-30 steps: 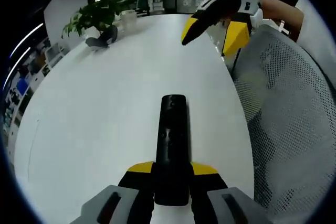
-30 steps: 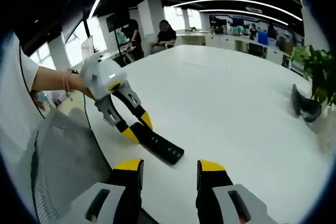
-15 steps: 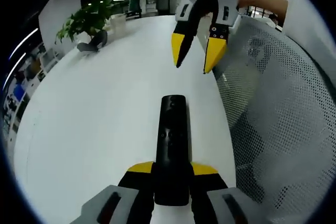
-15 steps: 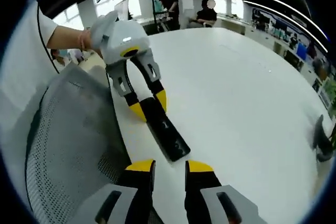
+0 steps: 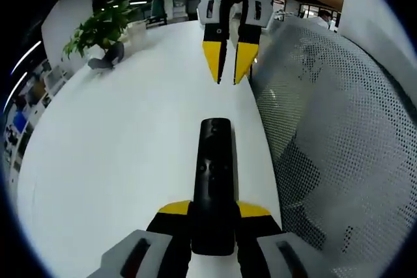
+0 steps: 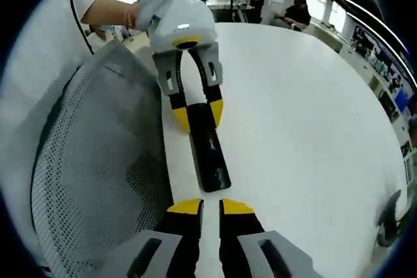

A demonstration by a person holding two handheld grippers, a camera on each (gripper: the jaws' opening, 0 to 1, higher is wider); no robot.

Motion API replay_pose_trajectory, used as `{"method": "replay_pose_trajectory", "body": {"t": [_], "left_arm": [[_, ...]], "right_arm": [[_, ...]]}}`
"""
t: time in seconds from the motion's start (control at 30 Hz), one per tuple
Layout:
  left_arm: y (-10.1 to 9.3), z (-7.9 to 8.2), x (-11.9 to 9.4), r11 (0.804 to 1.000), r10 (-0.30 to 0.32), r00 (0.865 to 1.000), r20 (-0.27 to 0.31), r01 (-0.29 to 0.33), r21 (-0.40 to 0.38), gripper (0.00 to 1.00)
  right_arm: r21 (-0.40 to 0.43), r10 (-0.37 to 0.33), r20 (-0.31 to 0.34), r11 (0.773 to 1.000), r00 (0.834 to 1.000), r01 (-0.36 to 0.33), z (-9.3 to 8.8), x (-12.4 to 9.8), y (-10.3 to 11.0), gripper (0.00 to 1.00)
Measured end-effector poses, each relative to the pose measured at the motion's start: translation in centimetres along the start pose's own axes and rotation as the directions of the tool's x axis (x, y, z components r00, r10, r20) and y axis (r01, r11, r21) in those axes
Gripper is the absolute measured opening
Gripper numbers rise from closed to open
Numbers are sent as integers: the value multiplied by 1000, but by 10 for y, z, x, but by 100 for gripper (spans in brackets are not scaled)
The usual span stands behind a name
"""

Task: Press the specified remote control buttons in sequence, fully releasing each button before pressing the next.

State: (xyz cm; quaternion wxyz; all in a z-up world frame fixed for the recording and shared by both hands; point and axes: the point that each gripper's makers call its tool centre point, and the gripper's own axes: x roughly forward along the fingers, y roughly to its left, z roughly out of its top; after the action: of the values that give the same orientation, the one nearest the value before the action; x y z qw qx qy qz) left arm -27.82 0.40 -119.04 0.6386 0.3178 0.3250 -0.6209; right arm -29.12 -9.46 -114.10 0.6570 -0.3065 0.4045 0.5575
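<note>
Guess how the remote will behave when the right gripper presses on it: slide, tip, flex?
The remote looks like a stiff bar, so flex is unlikely. The left gripper clamps one end, so it probably won't slide. The free end seems to lie on the table, so tipping looks unlikely.

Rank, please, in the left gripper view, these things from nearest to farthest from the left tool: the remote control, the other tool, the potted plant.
1. The remote control, clamped between the left tool's own jaws, lying on the white table.
2. The right tool, beyond the remote's far end, yellow tips nearly together, pointing back toward it.
3. The potted plant, at the table's far side, upper left.
</note>
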Motion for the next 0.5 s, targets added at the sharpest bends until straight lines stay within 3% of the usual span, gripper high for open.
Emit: {"method": "replay_pose_trajectory", "body": {"t": [0.3,0.5], "left_arm": [[-3,0,-1,999,25,999,26,-24,-35,24],[-3,1,-1,999,29,999,33,-28,-42,24]], "right_arm": [[-31,-3,-14,1000,1000,2,1,4,-4,0],[-15,26,30,1000,999,-26,13,19,-7,0]]}}
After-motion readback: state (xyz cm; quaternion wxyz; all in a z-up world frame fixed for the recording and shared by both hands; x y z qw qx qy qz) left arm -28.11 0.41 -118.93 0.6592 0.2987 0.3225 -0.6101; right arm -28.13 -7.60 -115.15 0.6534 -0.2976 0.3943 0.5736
